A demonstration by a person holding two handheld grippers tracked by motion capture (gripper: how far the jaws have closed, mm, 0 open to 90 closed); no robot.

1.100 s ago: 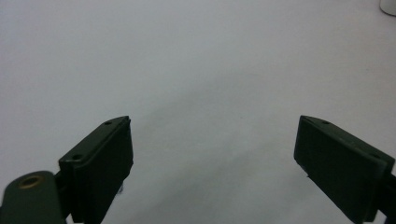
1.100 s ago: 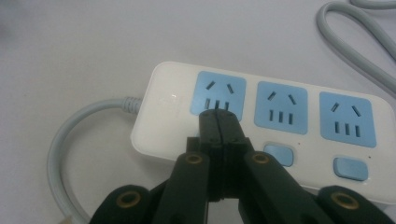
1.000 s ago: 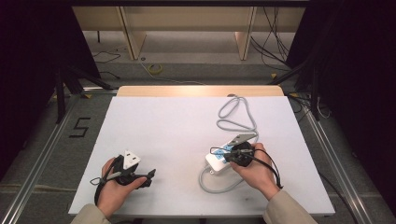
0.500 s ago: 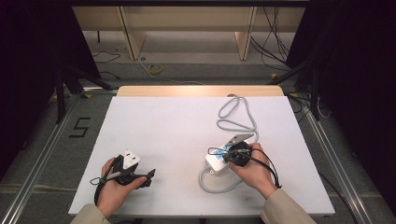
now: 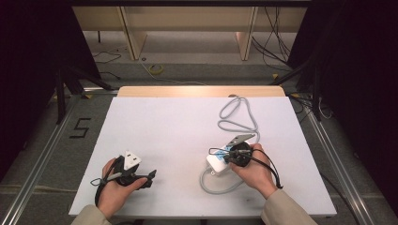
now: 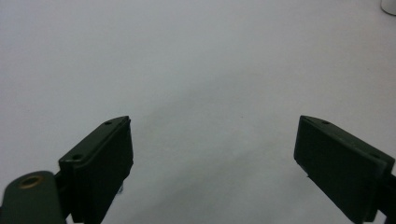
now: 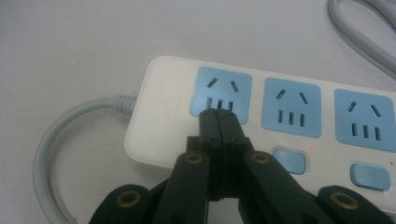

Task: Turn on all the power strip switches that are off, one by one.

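A white power strip (image 5: 215,164) with blue sockets lies on the white table (image 5: 178,126), right of centre. In the right gripper view the power strip (image 7: 161,116) has three sockets in sight and blue switch buttons (image 7: 288,161) below them. My right gripper (image 7: 218,116) is shut with nothing between its jaws; its tips rest at the lower edge of the end socket (image 7: 224,95). From above, the right gripper (image 5: 224,155) sits over the strip, held by a hand. My left gripper (image 5: 149,178) is near the front left, open, with bare table between its jaws (image 6: 212,126).
The strip's grey cable (image 5: 237,119) loops toward the table's back right and curls round in front of the strip (image 7: 70,116). A small red light (image 7: 311,149) glows on the strip. A metal rail (image 5: 328,154) runs along the table's right side.
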